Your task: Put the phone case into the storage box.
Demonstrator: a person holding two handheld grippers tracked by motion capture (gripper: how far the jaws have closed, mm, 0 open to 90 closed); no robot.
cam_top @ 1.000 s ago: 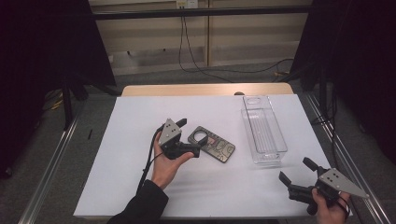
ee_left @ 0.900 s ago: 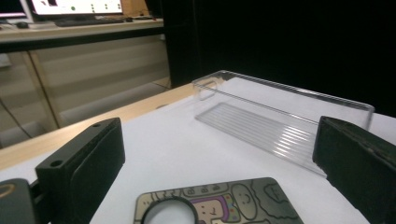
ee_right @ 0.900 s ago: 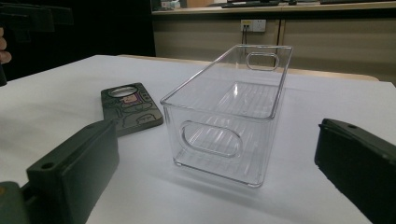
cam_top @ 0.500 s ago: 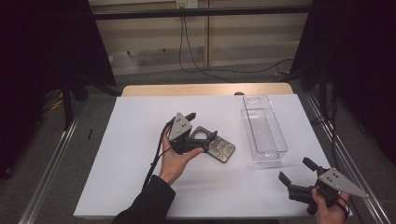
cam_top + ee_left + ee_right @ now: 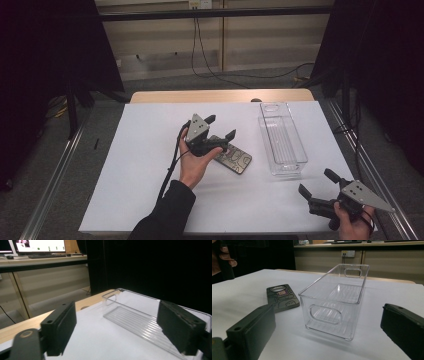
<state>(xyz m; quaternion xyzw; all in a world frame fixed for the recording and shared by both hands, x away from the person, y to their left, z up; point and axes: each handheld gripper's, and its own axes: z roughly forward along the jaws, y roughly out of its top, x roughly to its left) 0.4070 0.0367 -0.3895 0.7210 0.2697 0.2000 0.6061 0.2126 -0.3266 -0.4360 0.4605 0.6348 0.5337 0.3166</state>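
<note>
Left gripper (image 5: 220, 127) has shifted right across the tabletop (image 5: 140, 165) since the earlier frames and now sits above the near-left end of the dark phone case (image 5: 235, 159); right gripper (image 5: 317, 183) hasn't budged. Left fingers have just been closing a bit, nothing between them.

High view: phone case lies flat mid-tabletop, partly covered by the left gripper and left hand (image 5: 194, 162). Clear plastic bin (image 5: 281, 138) stands just right of it, not touching. Right gripper is near the front right corner, well apart from both, fingers spread wide and empty.

Left gripper view: fingers (image 5: 60, 327) stand fairly wide, only white tabletop and the bin (image 5: 140, 315) beyond them.

Right gripper view: fingers (image 5: 252, 330) wide apart, empty. Bin (image 5: 332, 302) is upright and empty straight ahead; phone case (image 5: 282, 298) lies flat to its left, a small gap between them.
</note>
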